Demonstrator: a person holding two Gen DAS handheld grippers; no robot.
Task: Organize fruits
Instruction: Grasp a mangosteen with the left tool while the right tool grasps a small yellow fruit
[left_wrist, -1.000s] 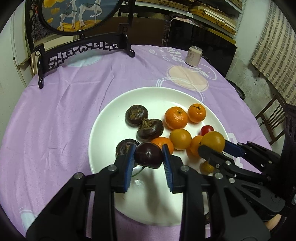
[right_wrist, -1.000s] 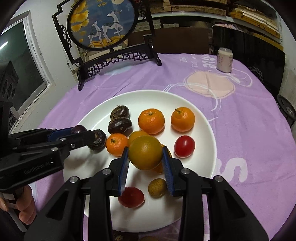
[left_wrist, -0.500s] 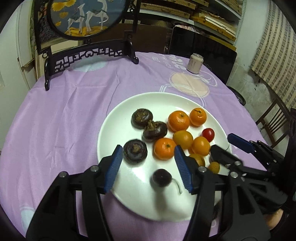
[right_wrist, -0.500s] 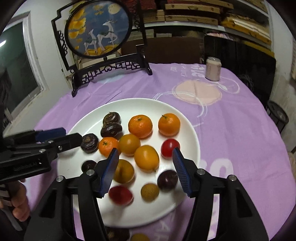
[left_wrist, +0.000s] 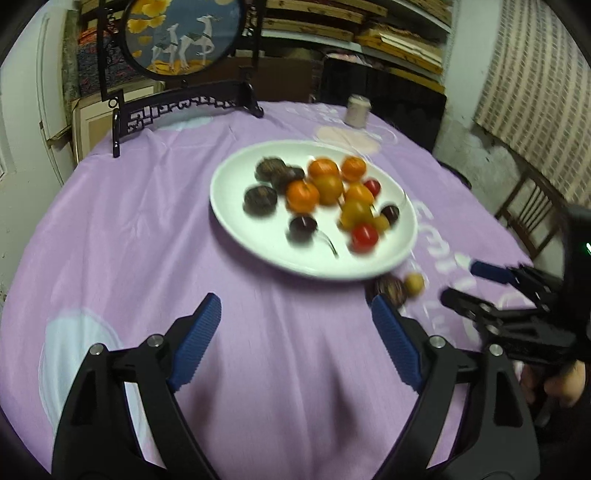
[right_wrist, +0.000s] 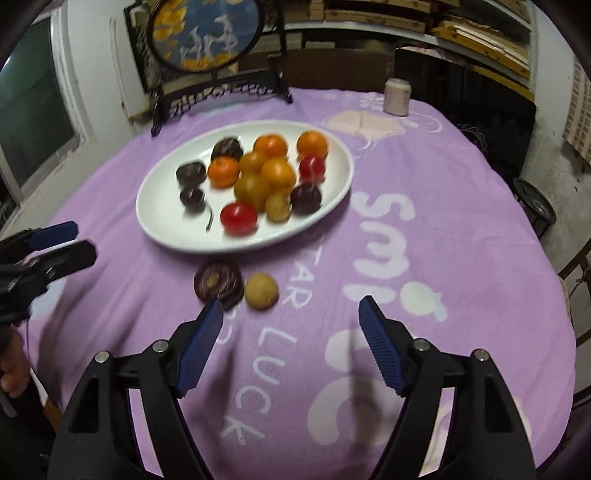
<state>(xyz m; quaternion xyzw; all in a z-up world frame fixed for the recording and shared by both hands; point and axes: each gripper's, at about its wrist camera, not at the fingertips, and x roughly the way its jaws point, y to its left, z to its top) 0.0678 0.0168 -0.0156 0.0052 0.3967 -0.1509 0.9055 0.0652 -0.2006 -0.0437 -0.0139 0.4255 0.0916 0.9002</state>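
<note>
Both hand-held grippers, left (left_wrist: 295, 325) and right (right_wrist: 291, 325), are gaping wide, empty, while the plate (right_wrist: 162, 221) is holding oranges (right_wrist: 271, 146), tomatoes (right_wrist: 238, 218) and dark fruits (right_wrist: 190, 171) (two more lying outside).

fruits (right_wrist: 258, 177) on plate (right_wrist: 155, 218) mid table, two loose fruits (right_wrist: 236, 286) on cloth (right_wrist: 424, 258) just in front, can (right_wrist: 397, 96) behind

Both wrist views look forward from near, sharing the plate (left_wrist: 236, 225) (right_wrist: 155, 225).
</note>
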